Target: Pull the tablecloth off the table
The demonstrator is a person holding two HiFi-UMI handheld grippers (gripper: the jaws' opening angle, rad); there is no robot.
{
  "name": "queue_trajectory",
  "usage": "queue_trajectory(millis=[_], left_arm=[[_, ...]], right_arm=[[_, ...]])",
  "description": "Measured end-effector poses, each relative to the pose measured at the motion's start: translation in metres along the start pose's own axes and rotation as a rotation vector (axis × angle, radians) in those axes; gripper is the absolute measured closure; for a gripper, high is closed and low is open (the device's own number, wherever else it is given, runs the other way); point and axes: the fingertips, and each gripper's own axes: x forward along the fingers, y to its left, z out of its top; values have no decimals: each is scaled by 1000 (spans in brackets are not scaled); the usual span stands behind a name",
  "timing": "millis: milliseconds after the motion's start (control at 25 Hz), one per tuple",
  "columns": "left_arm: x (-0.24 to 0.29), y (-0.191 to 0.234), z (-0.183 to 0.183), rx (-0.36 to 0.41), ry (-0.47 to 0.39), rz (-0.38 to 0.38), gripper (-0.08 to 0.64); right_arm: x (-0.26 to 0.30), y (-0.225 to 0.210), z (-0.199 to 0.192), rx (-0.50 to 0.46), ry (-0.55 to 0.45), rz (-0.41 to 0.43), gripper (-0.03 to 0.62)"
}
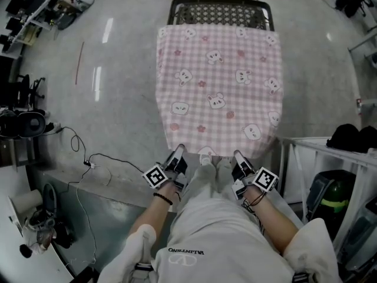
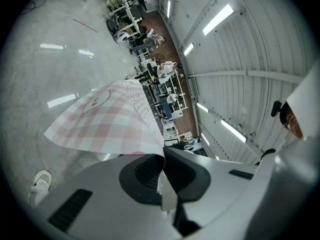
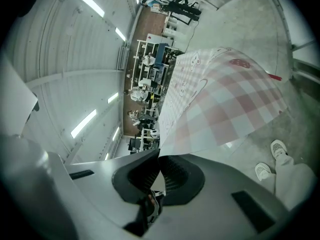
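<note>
A pink-and-white checked tablecloth (image 1: 219, 87) with bear prints covers most of a small table whose black lattice top (image 1: 219, 12) shows bare at the far end. My left gripper (image 1: 178, 152) is shut on the cloth's near left corner, and my right gripper (image 1: 238, 155) is shut on the near right corner. In the left gripper view the tablecloth (image 2: 107, 119) stretches away from the closed jaws of the left gripper (image 2: 162, 156). From the right gripper (image 3: 159, 156), the tablecloth (image 3: 225, 104) runs off the same way in the right gripper view.
A white wire rack (image 1: 321, 158) holding dark bags stands close at the right. Cables (image 1: 82, 158) trail on the grey floor at the left, near benches with gear (image 1: 26, 122). The person's shoes (image 1: 206, 157) sit just under the cloth's near edge.
</note>
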Motion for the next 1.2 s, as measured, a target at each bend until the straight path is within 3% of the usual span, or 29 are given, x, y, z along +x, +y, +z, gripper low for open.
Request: queue_trajectory(millis=[280,440,600,1040,1200], left_arm=[[7,-3,5,-12,13,-19,557],[6,-13,12,39,33,-67,557],[-4,-11,8,-31,36,-23,557],[-29,-67,19,108,90,-161,557],[-37,-84,25,107,94,-181,557]], right_arm=[[4,6,8,-25,-45,-30,581],[2,13,8,-55,-57,-45,581],[-1,25,5,-53,-68,-34,581],[-26,61,-13,-62,-71,-18,581],[-31,76,-17,-74,-70,-4,581]])
